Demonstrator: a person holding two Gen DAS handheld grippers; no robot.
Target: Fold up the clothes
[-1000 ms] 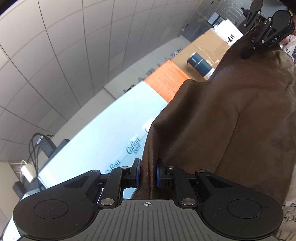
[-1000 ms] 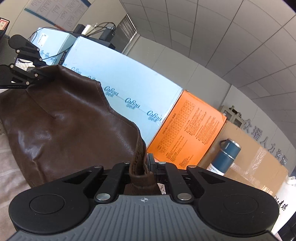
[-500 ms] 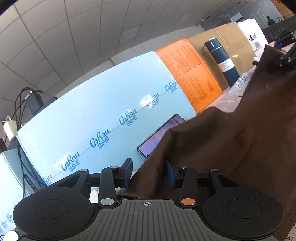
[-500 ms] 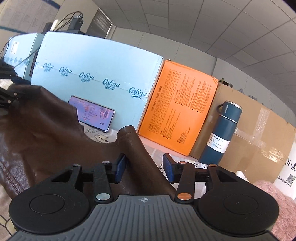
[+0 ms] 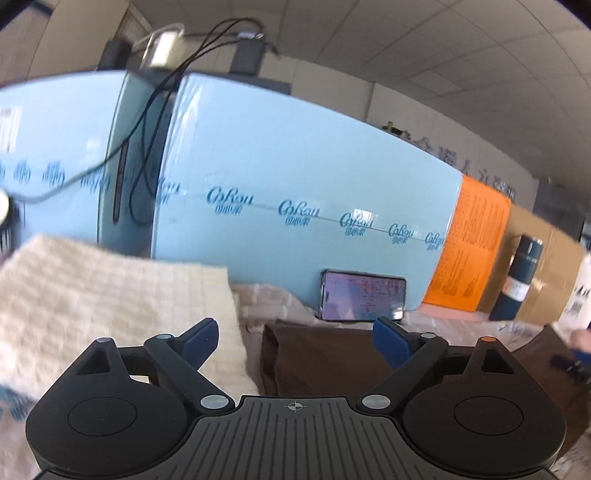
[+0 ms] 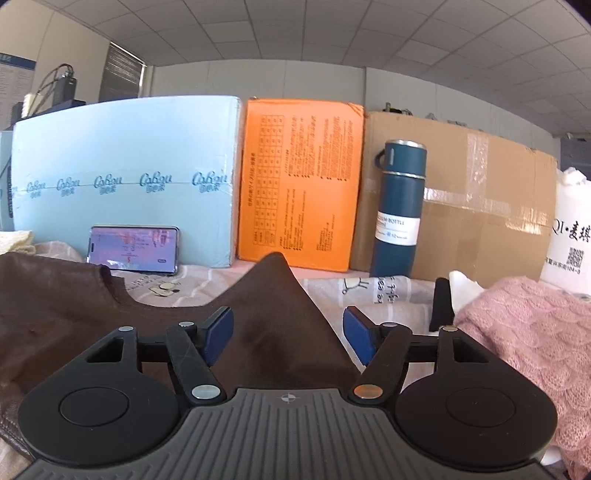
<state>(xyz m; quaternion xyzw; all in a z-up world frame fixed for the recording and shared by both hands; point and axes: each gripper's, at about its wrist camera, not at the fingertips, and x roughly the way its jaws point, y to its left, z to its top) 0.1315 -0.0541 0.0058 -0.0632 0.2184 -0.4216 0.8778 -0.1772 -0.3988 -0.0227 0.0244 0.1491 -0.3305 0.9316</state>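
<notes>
Both tools, left tool (image 5: pixel 293 341) and right tool (image 6: pixel 288 334), gape wide above the brown garment (image 6: pixel 280 317).

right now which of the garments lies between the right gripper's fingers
The dark brown leather garment: its peaked fold sits between the open right hand-held gripper. The pink knit sweater lies off to its right side.

Office storeroom: grid ceiling (image 6: pixel 332 33), stacked cartons (image 6: pixel 461 206).

Both the left tool (image 5: pixel 294 340) and right tool (image 6: pixel 287 331) have released the brown garment (image 6: pixel 66 306), now lying flat
</notes>
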